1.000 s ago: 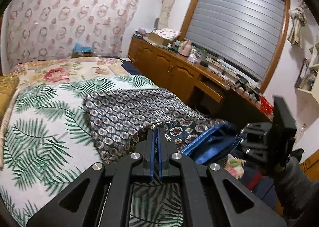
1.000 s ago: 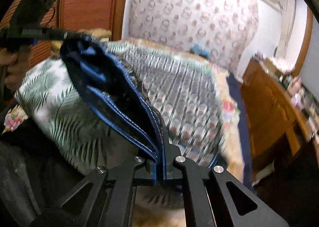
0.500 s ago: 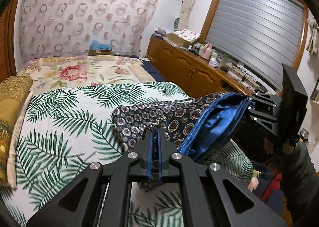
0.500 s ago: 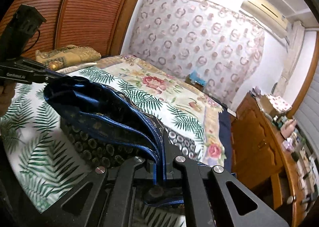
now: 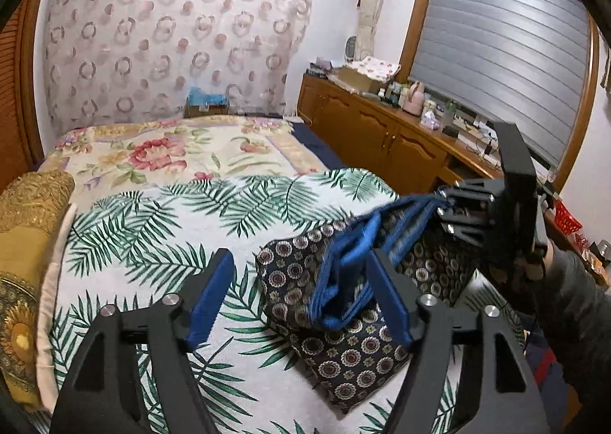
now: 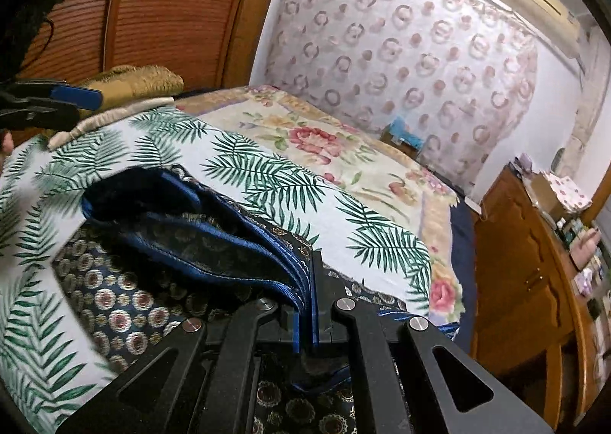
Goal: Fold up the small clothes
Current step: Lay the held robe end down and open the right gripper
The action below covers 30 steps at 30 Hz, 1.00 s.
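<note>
A dark navy garment with round medallion print and blue trim (image 5: 343, 323) lies bunched on the palm-leaf bedspread (image 5: 160, 228). My left gripper (image 5: 301, 281) is open and empty, its blue-padded fingers (image 5: 212, 292) spread just above the cloth's near end. My right gripper (image 6: 305, 277) is shut on the garment's blue-trimmed edge (image 6: 236, 243) and holds that end slightly lifted. It shows at the right of the left wrist view (image 5: 469, 212). The garment's folded layers sag from it onto the bed (image 6: 126, 296).
A gold pillow (image 5: 26, 239) lies along the bed's left side. A floral quilt (image 5: 172, 155) covers the far half. A wooden cabinet with clutter (image 5: 389, 128) runs along the right wall under a shuttered window (image 5: 504, 63).
My left gripper has opened and let go of the garment, whose near end dropped onto the bedspread. My right gripper still holds its end, now lower over the bed.
</note>
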Motion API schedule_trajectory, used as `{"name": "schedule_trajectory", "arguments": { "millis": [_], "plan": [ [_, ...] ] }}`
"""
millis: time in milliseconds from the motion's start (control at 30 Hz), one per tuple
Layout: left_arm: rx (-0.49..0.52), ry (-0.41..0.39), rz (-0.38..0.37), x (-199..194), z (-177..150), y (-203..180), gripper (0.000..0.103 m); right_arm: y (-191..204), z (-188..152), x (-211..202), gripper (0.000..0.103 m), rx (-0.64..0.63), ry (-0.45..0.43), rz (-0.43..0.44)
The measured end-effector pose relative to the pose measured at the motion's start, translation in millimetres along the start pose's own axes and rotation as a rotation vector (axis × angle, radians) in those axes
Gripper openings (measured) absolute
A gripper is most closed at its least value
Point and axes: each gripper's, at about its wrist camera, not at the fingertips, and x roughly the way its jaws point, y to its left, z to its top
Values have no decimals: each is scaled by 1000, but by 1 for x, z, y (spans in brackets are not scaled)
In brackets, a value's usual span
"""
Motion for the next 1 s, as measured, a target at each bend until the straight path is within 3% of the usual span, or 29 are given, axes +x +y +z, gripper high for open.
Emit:
{"name": "schedule_trajectory", "arguments": {
  "millis": [67,200,300,433,533,667,1000],
  "plan": [
    [0,13,6,4,-3,0,73,-10,6,5,4,25,9,19],
    [19,55,16,16,-10,-2,73,-31,18,16,28,113,20,44],
    [34,77,29,23,-13,-4,73,-53,27,14,39,196,1,47],
    [49,109,44,35,-16,-5,73,-70,33,8,40,243,-16,-40],
    [45,133,57,43,-18,-1,73,-79,28,-8,42,307,-22,-53],
    [32,162,73,52,-18,7,73,-83,5,-35,63,365,-22,-30],
    [-29,236,47,77,-20,22,73,-86,-56,-35,65,466,142,-27]
  ]
}}
